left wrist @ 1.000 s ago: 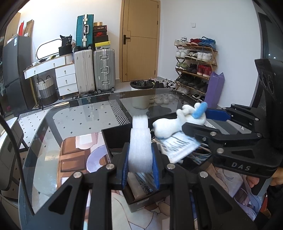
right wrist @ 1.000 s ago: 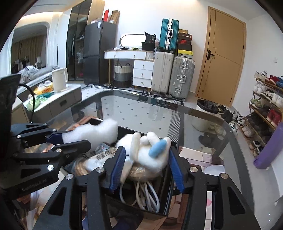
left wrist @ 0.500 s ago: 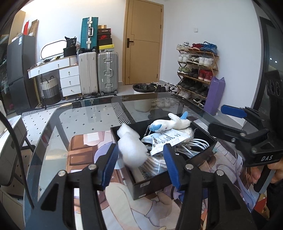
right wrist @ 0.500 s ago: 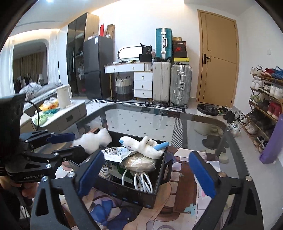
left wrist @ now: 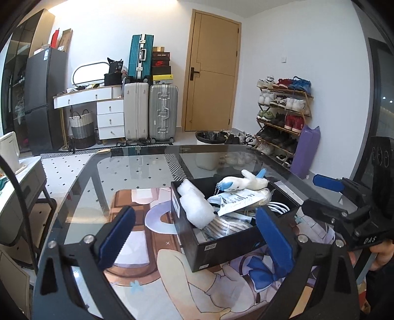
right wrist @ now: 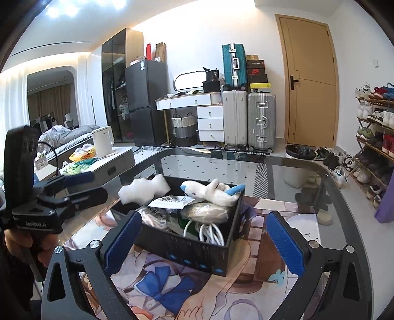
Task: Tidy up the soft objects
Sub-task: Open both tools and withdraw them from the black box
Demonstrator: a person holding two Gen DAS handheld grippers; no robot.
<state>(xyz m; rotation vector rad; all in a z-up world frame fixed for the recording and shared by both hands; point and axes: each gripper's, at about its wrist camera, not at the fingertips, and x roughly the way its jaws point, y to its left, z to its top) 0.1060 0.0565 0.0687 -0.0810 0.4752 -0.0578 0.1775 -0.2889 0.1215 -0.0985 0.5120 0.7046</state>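
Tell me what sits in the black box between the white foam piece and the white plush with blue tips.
Between the white foam piece and the plush, in the right wrist view, lies a printed paper packet, resting on bagged items inside the black box.

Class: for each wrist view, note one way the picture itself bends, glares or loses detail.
Left wrist view: fisheye bows the door and walls, black corners vignette, and the glass table mirrors the room. Right wrist view: ceiling lights blow out to white, the left claw sits in shadow, and the black box stays sharp.
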